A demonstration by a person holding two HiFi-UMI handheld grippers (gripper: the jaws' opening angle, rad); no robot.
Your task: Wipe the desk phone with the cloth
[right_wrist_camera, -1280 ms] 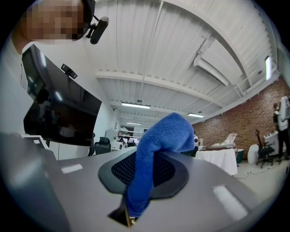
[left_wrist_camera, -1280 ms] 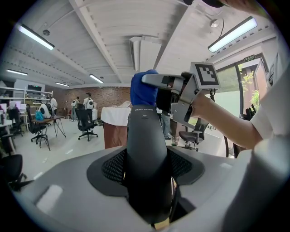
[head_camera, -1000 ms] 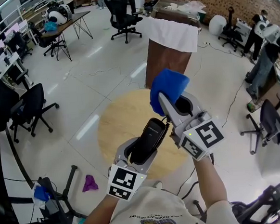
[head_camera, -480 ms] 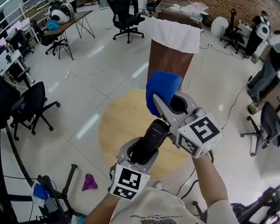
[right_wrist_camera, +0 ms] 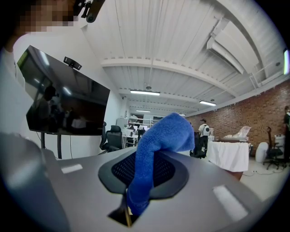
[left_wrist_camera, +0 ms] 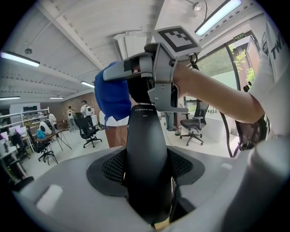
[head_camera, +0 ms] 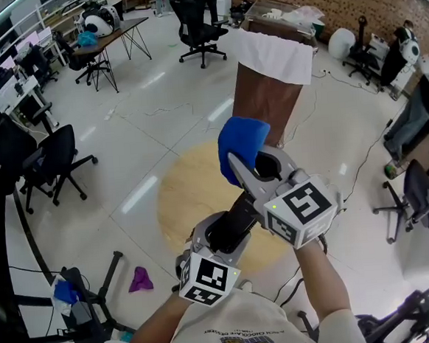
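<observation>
My left gripper (head_camera: 227,236) is shut on a black phone handset (head_camera: 236,215), which stands up between its jaws (left_wrist_camera: 147,167). My right gripper (head_camera: 245,164) is shut on a blue cloth (head_camera: 240,144). It reaches across just above the handset's upper end and hides part of it in the head view. In the left gripper view the blue cloth (left_wrist_camera: 113,97) hangs just behind the handset's top, apart from it or touching I cannot tell. The right gripper view has the blue cloth (right_wrist_camera: 156,154) pinched low between the jaws, its free end folded over to the right.
A round wooden tabletop (head_camera: 187,195) lies below both grippers. A brown stand draped with a white sheet (head_camera: 270,74) is behind it. Office chairs (head_camera: 51,161) stand at the left, and a purple rag (head_camera: 139,279) lies on the floor. A dark wall screen (right_wrist_camera: 68,104) shows at the left.
The right gripper and the cloth have moved left and nearer, now over the handset's upper end. The left gripper has shifted slightly right with the handset still in it.
</observation>
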